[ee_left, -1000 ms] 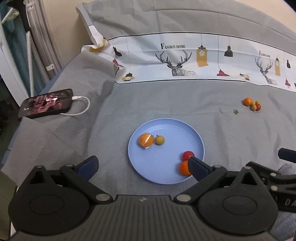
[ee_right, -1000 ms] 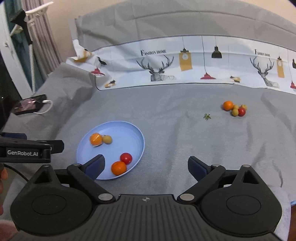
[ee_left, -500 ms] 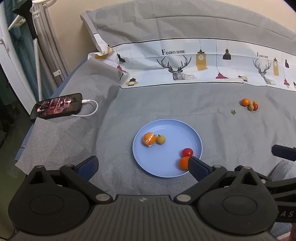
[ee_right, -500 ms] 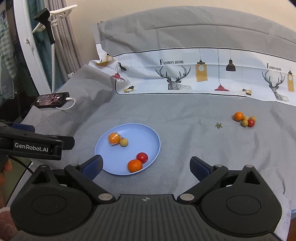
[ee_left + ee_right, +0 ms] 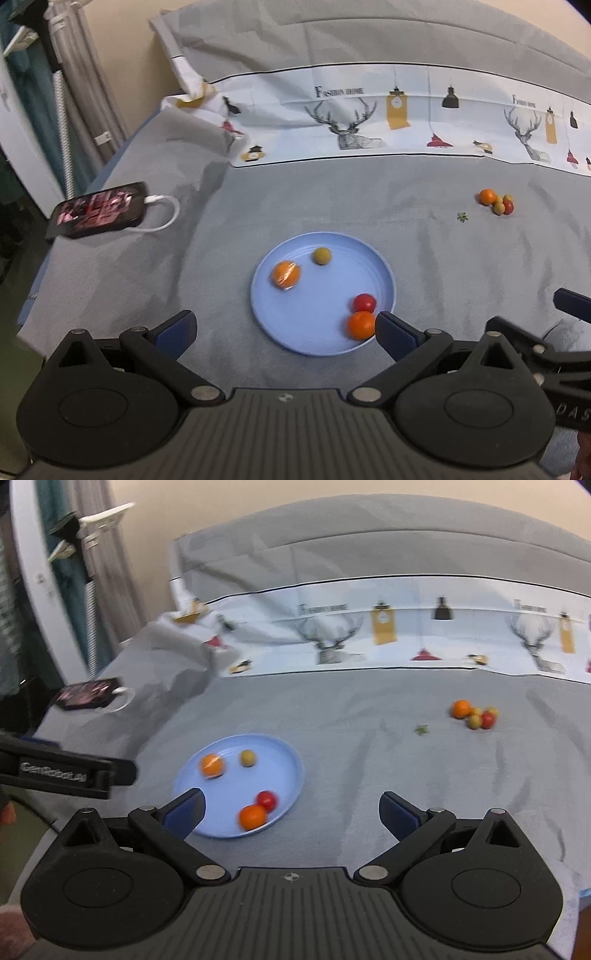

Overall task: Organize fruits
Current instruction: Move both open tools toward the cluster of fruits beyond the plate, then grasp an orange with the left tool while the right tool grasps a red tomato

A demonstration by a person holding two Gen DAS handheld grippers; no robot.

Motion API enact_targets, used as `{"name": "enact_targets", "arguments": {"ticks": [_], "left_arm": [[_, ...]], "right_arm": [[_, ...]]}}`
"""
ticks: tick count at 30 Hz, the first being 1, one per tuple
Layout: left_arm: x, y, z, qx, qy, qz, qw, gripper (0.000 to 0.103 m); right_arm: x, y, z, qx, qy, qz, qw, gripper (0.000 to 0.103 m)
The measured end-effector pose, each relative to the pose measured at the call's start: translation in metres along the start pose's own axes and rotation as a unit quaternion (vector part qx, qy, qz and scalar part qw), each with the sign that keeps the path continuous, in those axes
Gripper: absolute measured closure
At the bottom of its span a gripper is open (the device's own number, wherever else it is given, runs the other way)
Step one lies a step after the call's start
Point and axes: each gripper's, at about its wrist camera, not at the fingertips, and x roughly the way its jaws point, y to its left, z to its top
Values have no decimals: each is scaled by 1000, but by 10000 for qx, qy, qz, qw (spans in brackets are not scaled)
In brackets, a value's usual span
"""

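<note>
At the far left of the bed (image 5: 332, 206) you have a smartphone (image 5: 98, 208) lying screen up with a white charging cable (image 5: 164, 214) plugged into it. Your left tool (image 5: 284, 332) hangs low over the near edge with its jaws spread wide and nothing between them; its right fingertip sits just in front of the near rim of the blue plate (image 5: 317, 317). On that plate, a wrapped orange (image 5: 285, 274) lies at the left, a small yellow-green fruit (image 5: 322, 256) just beyond it, and a red tomato (image 5: 364, 302) touches a bare orange (image 5: 360, 325) at the near right. Your right tool (image 5: 291, 812) is also wide open and empty, with the plate behind its left fingertip. Further right on the grey sheet lies a small green stem bit (image 5: 461, 217), and past it, well apart from the plate, a tight cluster of loose fruits (image 5: 496, 201): an orange, two yellowish ones and a red one. A deer-print cloth (image 5: 369, 122) runs along the far side.
</note>
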Motion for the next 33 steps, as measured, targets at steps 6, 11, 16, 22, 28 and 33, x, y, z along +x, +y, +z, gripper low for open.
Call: {"name": "enact_targets", "arguments": {"ticks": [6,11,16,22,28,33], "left_arm": [[34,-53,44,426,-89,-301,9986,0],[88,-131,92,921,-322,-869,9914,0],[163,-217,132,1596,-333,-1186,9795,0],[254,-299,164,2068,-72,-1553,9659,0],[314,-339,187,2158,283,-1911,9571,0],[338,-355,196,2259,346,-2242,9474,0]], "right_arm": [[19,-68,11,458,-273,-995,9936,3],[53,-153,28,864,-420,-1802,9789,3],[111,-231,43,1042,-413,-2309,9665,3],[189,-294,43,1140,-32,-2353,9652,3],[250,-306,39,769,184,-2067,9752,3],[273,-304,40,343,73,-2133,9763,3]]}}
